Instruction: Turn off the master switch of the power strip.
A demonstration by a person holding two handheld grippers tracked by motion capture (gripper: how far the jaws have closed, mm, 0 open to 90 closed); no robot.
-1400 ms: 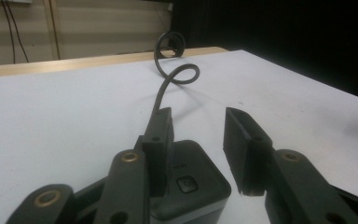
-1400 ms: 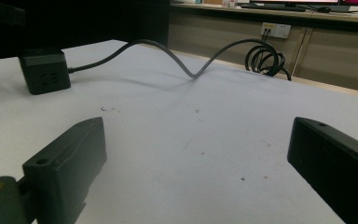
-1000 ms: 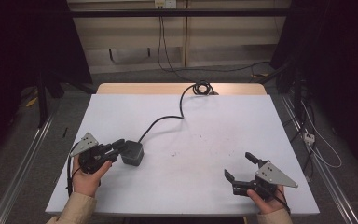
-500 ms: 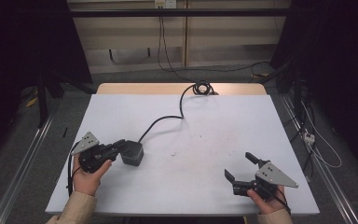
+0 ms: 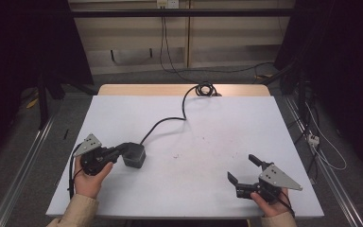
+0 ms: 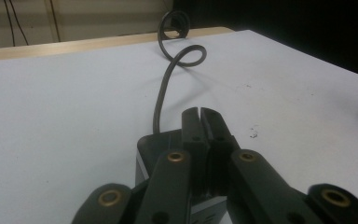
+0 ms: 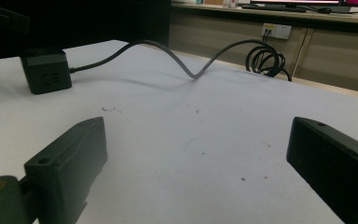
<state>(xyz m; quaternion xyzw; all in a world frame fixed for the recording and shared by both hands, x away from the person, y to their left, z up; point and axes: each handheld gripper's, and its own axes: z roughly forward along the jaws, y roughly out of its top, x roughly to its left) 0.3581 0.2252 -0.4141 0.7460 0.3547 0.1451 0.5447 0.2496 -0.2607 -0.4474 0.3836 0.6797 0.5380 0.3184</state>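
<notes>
A black power cube (image 5: 134, 156) with a dark cable (image 5: 170, 120) sits on the white table (image 5: 217, 123) at the left. My left gripper (image 5: 123, 147) rests against the cube's near side. In the left gripper view its jaws (image 6: 200, 114) have just been closing and now meet tip to tip over the cube's top (image 6: 161, 144), with nothing between them. My right gripper (image 5: 242, 168) is held near the front right edge. Its jaws (image 7: 196, 154) stand wide open over bare table, facing the cube (image 7: 46, 70) far off.
The cable (image 7: 191, 70) arches across the table to a coil (image 5: 205, 89) at the far edge, where a wooden strip shows. Small dark specks (image 5: 203, 139) mark the tabletop. More cables lie on the floor to the right (image 5: 314, 139).
Both hands and the cube stay where they were. The closing of the left jaws is too small to make out in the high view.
</notes>
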